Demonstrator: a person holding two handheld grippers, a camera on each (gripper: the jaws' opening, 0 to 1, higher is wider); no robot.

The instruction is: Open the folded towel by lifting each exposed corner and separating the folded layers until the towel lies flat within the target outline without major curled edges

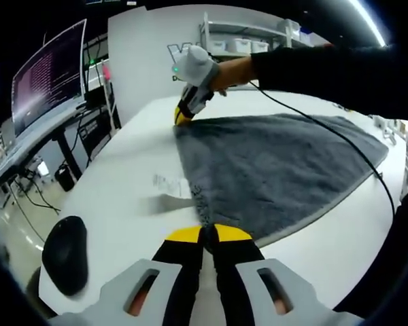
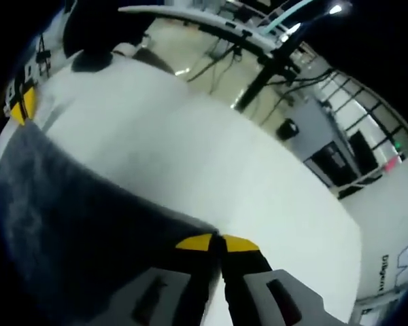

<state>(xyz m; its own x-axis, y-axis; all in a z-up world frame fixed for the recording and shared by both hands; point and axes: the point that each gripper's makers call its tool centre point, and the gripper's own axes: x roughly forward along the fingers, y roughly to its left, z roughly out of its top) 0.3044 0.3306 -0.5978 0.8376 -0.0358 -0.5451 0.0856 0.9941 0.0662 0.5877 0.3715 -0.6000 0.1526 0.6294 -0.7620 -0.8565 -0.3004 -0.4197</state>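
Two tools, left tool [image 1: 209, 234] and right tool [image 2: 222, 242], each pinch one grey towel [image 1: 279, 170] corner on one white table [image 1: 122, 197].

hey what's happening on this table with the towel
A person is spreading a grey terry towel over a white table with two handheld grippers. The left gripper is shut on the towel's near corner, and the right gripper is shut on a far corner, pulling the cloth taut. A white tag sticks out at its edge. A black mouse sits nearby.

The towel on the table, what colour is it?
Dark grey, plain and fluffy; the towel shows best in the left gripper view.
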